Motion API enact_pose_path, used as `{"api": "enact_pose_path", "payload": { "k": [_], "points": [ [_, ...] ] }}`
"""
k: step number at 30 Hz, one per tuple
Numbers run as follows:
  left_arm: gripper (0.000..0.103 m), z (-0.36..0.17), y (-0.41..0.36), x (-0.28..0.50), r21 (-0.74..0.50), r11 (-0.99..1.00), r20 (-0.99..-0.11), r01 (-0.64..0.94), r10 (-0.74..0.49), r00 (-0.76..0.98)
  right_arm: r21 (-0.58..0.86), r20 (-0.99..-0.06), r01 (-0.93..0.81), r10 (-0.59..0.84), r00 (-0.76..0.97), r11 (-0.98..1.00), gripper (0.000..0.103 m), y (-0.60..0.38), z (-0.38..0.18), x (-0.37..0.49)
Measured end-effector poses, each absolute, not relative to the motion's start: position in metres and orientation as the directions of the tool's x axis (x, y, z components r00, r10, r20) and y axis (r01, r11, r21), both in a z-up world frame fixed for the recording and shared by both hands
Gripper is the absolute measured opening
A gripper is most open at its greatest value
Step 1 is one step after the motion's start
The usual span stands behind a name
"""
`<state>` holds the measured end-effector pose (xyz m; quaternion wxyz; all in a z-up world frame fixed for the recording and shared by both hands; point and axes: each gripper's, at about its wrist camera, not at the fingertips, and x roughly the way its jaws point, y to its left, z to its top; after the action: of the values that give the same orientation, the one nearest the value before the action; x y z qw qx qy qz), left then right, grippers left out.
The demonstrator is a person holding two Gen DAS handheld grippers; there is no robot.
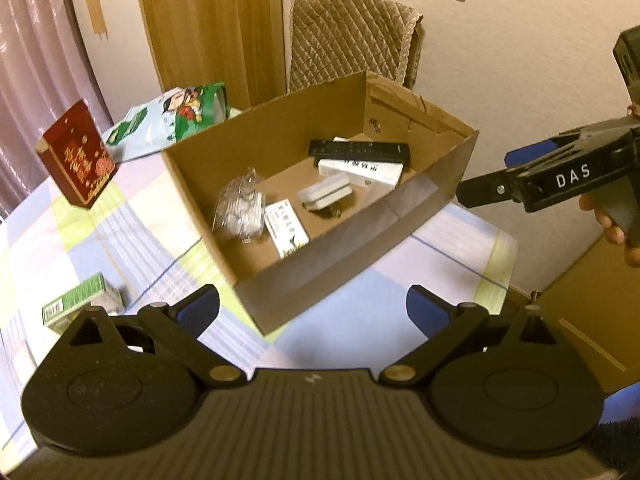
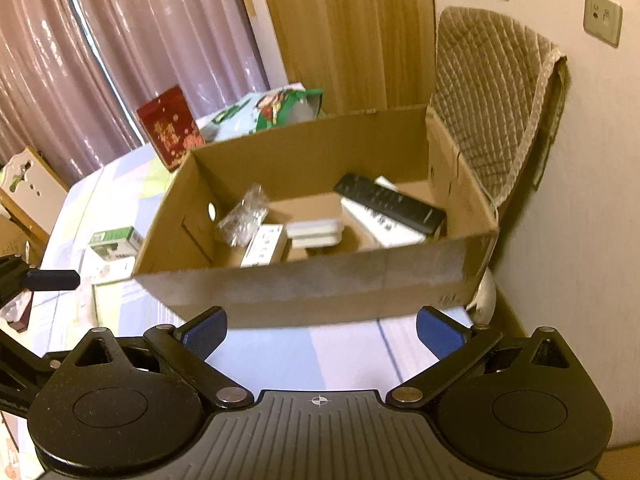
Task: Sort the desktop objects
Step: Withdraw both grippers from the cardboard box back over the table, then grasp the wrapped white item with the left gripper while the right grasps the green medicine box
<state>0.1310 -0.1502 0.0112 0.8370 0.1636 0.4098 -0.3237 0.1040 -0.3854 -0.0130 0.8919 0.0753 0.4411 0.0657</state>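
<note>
Remote (image 2: pixel 390 202) (black) lies lengthwise in cardboard box (image 2: pixel 304 284); 2 grippers (image 1: pixel 313 312) (image 2: pixel 322 332) empty, fingers spread

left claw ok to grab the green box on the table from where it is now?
Probably yes. The left claw is open and empty, and the green box lies on the tablecloth just off its left finger, outside the cardboard box, with nothing visible between them.

A chair draped in a quilted beige cover (image 2: pixel 496 100) stands against the cream wall behind the table. Wall sockets (image 2: pixel 602 18) sit above it. Pale pink curtains (image 2: pixel 80 60) hang at the left, beside a wooden panel (image 2: pixel 344 32). A pastel checked tablecloth (image 1: pixel 132 240) covers the table. A brown cabinet (image 1: pixel 584 292) stands just beside its right edge.
</note>
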Motion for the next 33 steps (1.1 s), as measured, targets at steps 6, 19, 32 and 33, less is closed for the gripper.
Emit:
{"api": "enact_pose_path", "payload": {
  "k": [6, 19, 32, 33],
  "points": [
    [0.099, -0.001, -0.119, 0.125, -0.018, 0.757, -0.805, 0.653, -0.398, 0.439, 0.187, -0.810, -0.055, 0.185, 0.557, 0.981, 0.103, -0.361, -0.030, 0.098],
    [0.099, -0.042, -0.006, 0.137, -0.038, 0.905, -0.868, 0.423, -0.240, 0.435, 0.160, -0.864, -0.184, 0.228, 0.448, 0.970, 0.103, -0.282, -0.063, 0.115],
    [0.098, -0.074, 0.086, 0.169, -0.006, 0.986, -0.906, 0.166, -0.076, 0.417, 0.165, -0.896, -0.309, 0.273, 0.351, 0.937, 0.103, -0.225, -0.086, 0.146],
    [0.098, -0.076, 0.089, 0.175, -0.011, 0.988, -0.906, 0.154, -0.075, 0.417, 0.163, -0.898, -0.313, 0.272, 0.347, 0.936, 0.103, -0.223, -0.087, 0.148]
  ]
}}
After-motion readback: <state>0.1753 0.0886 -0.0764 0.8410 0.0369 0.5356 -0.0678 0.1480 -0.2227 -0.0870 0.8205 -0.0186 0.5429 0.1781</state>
